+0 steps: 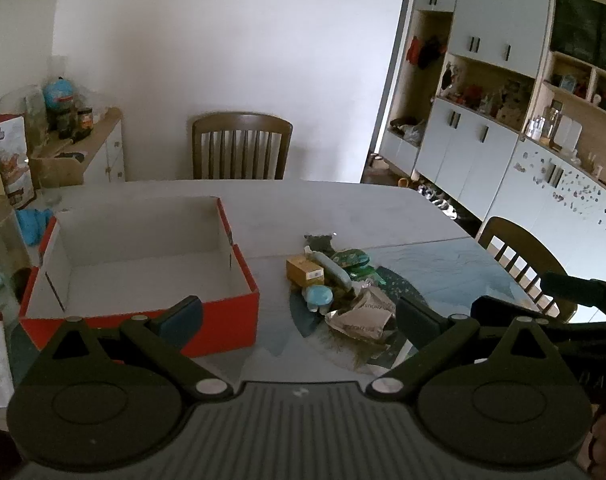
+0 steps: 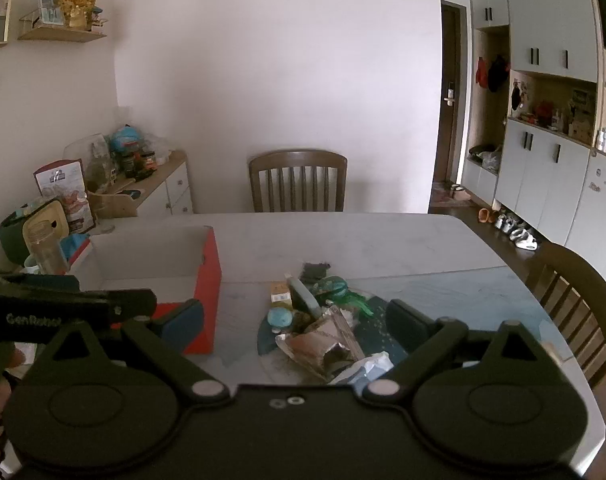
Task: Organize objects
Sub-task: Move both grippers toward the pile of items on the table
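Observation:
A red cardboard box with a white, empty inside stands open on the table; the right wrist view shows the box at left. Beside it lies a heap of small items: a yellow carton, a round light-blue lid, green packets, crumpled foil packets. The same heap sits ahead of my right gripper. My left gripper hovers above the table's near edge, between box and heap. Both stand open with nothing between their fingers.
A clear glass jar and blue cloth crowd the table's left end. Wooden chairs stand at the far side and the right. White cabinets line the right wall. A cluttered sideboard stands at left.

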Demonstrator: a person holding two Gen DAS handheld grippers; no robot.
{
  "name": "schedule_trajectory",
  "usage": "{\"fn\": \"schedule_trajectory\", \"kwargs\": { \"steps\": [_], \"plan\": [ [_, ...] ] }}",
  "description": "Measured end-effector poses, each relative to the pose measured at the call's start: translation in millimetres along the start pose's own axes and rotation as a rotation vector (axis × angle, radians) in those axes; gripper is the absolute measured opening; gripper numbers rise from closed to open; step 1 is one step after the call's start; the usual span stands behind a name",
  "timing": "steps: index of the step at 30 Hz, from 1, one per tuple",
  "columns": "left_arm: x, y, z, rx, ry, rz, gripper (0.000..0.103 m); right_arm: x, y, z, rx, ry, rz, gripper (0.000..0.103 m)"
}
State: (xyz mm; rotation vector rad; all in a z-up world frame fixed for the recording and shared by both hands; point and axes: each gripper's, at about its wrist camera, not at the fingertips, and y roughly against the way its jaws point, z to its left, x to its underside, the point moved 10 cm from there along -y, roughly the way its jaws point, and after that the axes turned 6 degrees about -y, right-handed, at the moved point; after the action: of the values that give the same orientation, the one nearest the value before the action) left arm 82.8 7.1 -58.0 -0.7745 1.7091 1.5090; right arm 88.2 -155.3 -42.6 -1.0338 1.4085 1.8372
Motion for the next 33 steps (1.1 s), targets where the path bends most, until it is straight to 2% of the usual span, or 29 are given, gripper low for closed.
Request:
{"fn": "schedule_trajectory", "kwargs": {
  "steps": [11,22,29,31,33],
  "plan": [
    [2,-11,-11,0.020,0.008,0.020,0.103,3,-3,-9,-0.011,-0.009,-0.002,0.096],
    [-4,-40,-22,0.017,0.004,0.043,0.103,9,-35,-43,-0.007,-0.029,0.062,0.097],
    [-19,-80,-41,-0.007,-0.098,0.005,0.103,20,-77,-76,0.017,-0.003,0.132,0.095],
    [-17,-97,-47,0.000,-0.132,0.003,0.103,27,-92,-84,0.022,0.008,0.165,0.087],
    [-12,-113,-52,0.004,-0.168,0.005,0.103,35,-107,-90,0.024,0.000,0.205,0.083]
  ]
}}
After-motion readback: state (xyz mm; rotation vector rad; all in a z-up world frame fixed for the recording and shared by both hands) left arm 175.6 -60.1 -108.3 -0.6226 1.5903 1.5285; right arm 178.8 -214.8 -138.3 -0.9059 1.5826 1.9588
